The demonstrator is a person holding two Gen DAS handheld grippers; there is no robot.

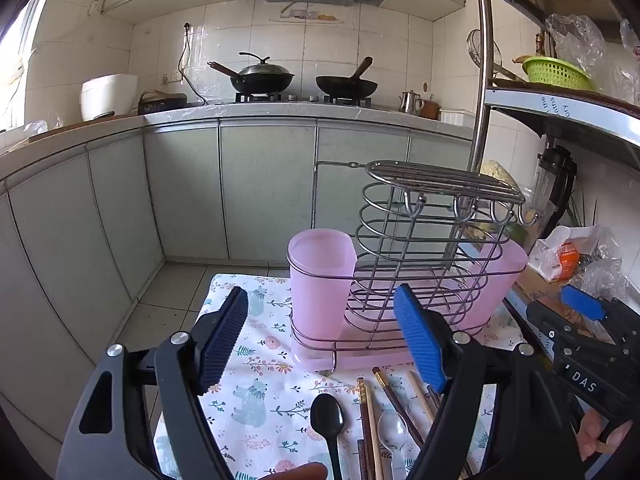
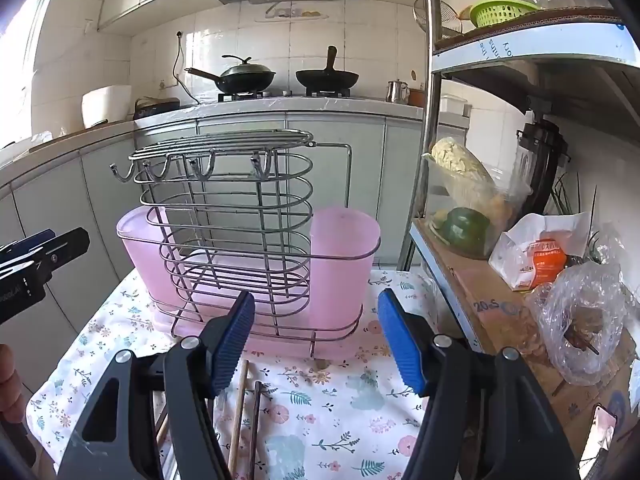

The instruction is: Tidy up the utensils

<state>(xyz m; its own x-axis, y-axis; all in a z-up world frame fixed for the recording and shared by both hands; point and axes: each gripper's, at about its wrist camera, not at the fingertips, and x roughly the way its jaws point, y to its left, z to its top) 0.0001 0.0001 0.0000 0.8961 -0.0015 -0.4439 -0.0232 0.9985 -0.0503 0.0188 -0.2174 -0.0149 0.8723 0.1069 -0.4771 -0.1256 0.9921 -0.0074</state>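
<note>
White wall tiles and grey-green cabinets are filling the background, with two dark woks (image 1: 262, 78) sitting on the stove well beyond both tools. Nearer, a floral cloth (image 1: 256, 396) is covering the small table, and a wire utensil rack (image 1: 420, 248) with pink plastic cups (image 1: 320, 280) is standing upright on it, just ahead of the left gripper (image 1: 320, 340) and partly behind its right finger. That gripper is hovering with its jaws spread wide and nothing between the pads. Below and between its fingers, a black spoon (image 1: 327, 414), a clear spoon (image 1: 393, 432) and several chopsticks (image 1: 370, 420) are lying loose on the cloth, short of the rack. The right gripper (image 2: 316, 340) is likewise standing wide open and empty, the same rack directly ahead of it and chopsticks lying beneath its left finger. Off to its right, a shelf (image 2: 460, 264) is carrying bagged vegetables (image 2: 464, 184) and a green basket (image 2: 500, 10) higher up.
</note>
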